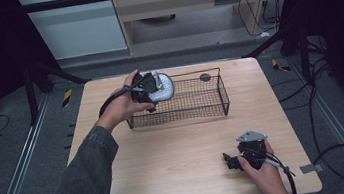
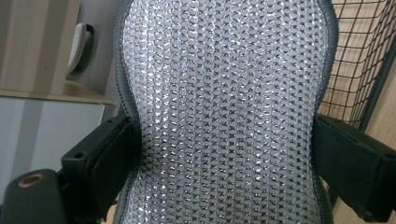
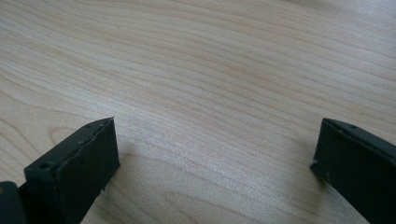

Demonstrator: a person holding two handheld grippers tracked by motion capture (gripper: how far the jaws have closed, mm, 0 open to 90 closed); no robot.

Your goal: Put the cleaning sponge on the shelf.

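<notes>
We see one sparkly mesh pad [image 2: 224,116] gripped by our left gripper [image 1: 151,90] at the one wire basket's [image 1: 202,110] nine-o'clock end, while our right gripper [image 1: 230,161] rests open-fingered on the bench [image 1: 178,156].

Wooden table [image 1: 177,152], wire basket [image 1: 196,105] on it

Left gripper [image 1: 155,90] fingers clamped, right gripper [image 1: 230,160] fingers apart
</notes>
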